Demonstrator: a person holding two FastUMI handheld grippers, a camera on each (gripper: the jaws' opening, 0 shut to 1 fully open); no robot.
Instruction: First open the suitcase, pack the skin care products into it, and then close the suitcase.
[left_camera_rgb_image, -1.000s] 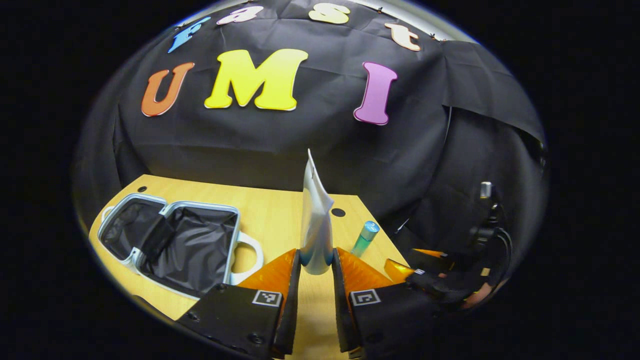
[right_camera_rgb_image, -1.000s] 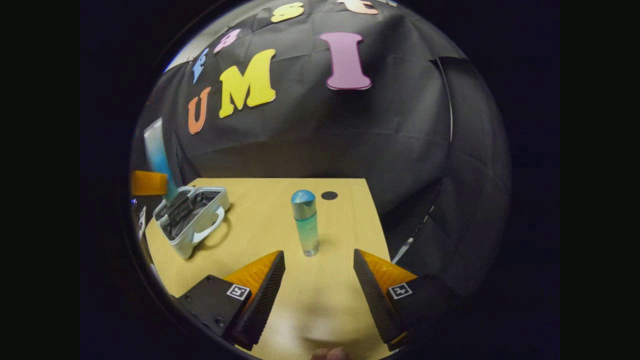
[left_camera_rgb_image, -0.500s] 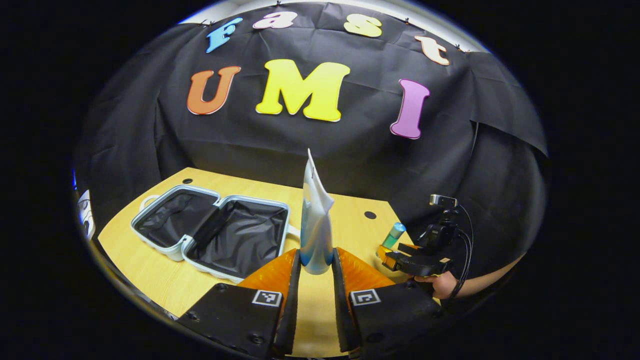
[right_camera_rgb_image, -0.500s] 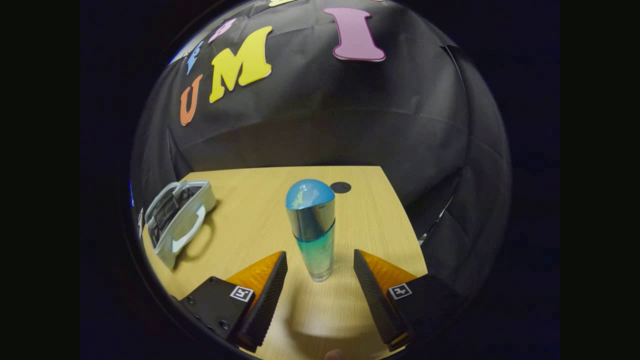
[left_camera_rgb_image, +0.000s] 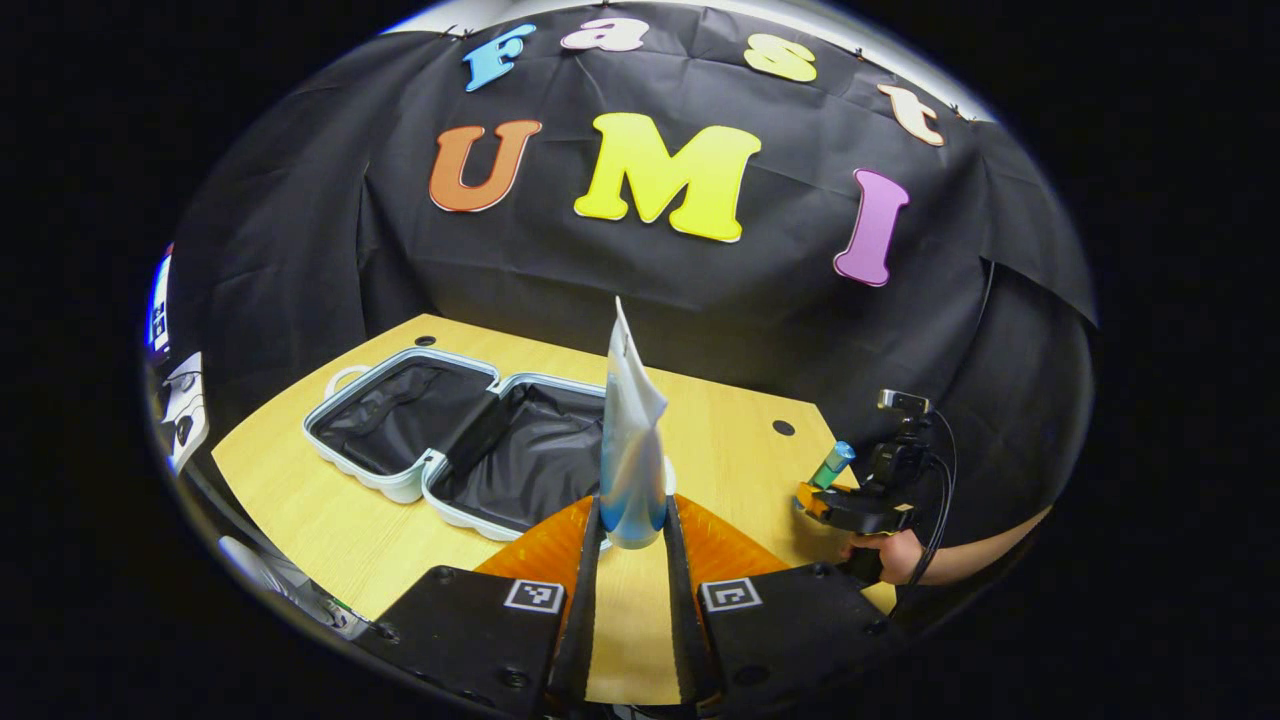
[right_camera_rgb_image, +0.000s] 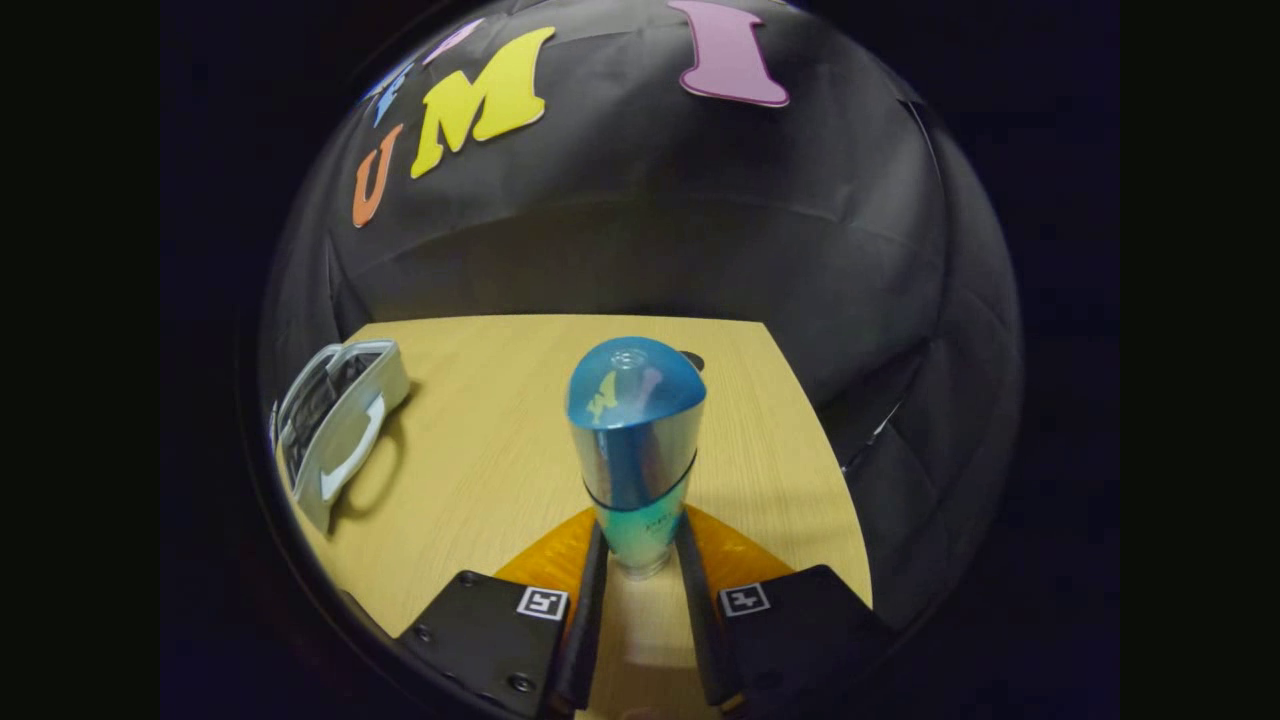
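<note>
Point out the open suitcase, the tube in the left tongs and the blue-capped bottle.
Open pale suitcase (left_camera_rgb_image: 372, 478): left gripper view, front rim.
White-and-blue tube (left_camera_rgb_image: 630, 440): left gripper view, mid-body.
Blue-capped clear bottle (right_camera_rgb_image: 636, 395): right gripper view, cap.

We see the suitcase (left_camera_rgb_image: 470, 445) lying open and flat on the wooden table (left_camera_rgb_image: 300, 500), both halves side by side, pale shell, black lining, a white handle on the outer edge. In the right gripper view it sits at the table's left edge (right_camera_rgb_image: 335, 435). A tube (left_camera_rgb_image: 630, 440), white fading to blue at the lower end, stands upright, its flat crimped end up, pinched at the base. A bottle (right_camera_rgb_image: 633, 450) with blue domed cap and teal clear body stands upright, pinched low on its body; also seen far right (left_camera_rgb_image: 832, 464).
</note>
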